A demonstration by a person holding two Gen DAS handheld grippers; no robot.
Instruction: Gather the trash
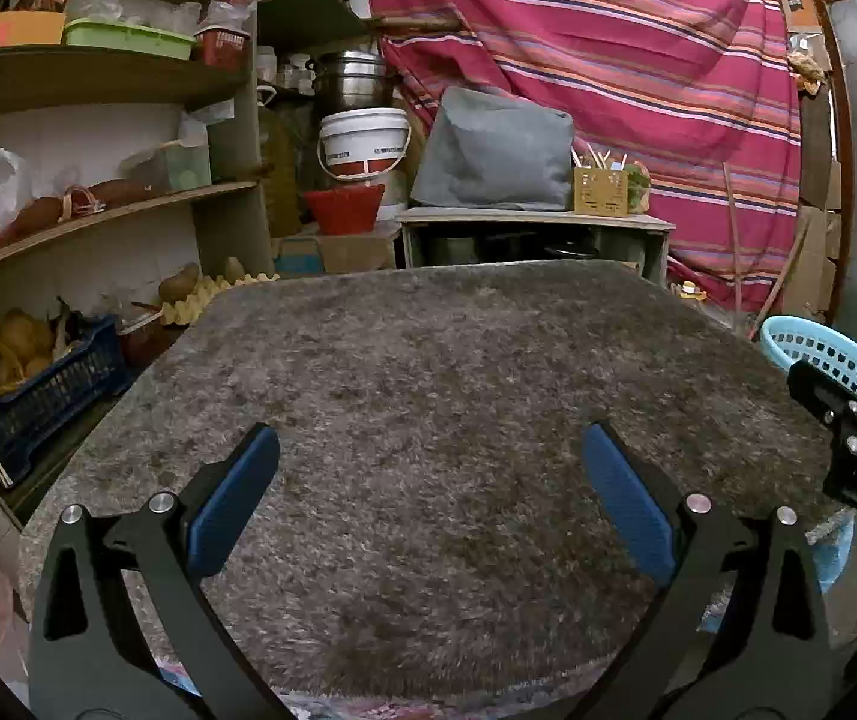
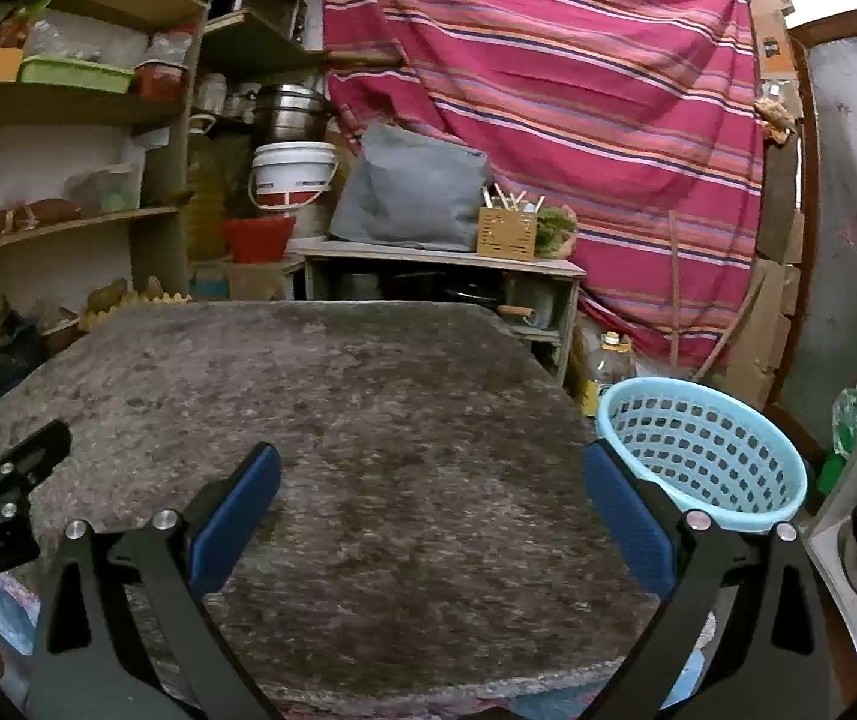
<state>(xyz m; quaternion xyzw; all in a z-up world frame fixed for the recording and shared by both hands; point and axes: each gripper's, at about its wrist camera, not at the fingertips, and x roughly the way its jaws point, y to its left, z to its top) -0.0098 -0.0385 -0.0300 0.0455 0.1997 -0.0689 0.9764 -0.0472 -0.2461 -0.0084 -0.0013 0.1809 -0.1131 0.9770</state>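
So, left wrist view first: my left gripper [image 1: 428,498] has its jaws spread wide, nothing btwn them, held over the near part of the rug [image 1: 428,360]. Rug is bare as far as I can see, no trash on it. At 3 o'clock my right gripper [image 1: 848,426] pokes in from the edge, and just behind it, approx 2–3 o'clock, sits the basket [image 1: 818,354], off the rug's right edge. Shelves [image 1: 98,78] at 9–10 o'clock, striped cloth [image 1: 608,60] at 12–1; neither looks like task stuff.

Right wrist view: right gripper [image 2: 431,504] also wide apart, holding nothing, over the rug [image 2: 338,390]. Basket [image 2: 704,450] is close at 3 o'clock, just beside my right finger, past the rug's corner. What shows of its inside wall is bare; can't see the bottom, so can't tell what's in it. Left gripper [image 2: 2,480] shows at 9 o'clock.

Progress, my guess: no loose trash visible in either view, both jaws free, so either collecting is done w/ everything binned, or it hasn't begun. Can't tell which. Anything left to pick is outside these views.
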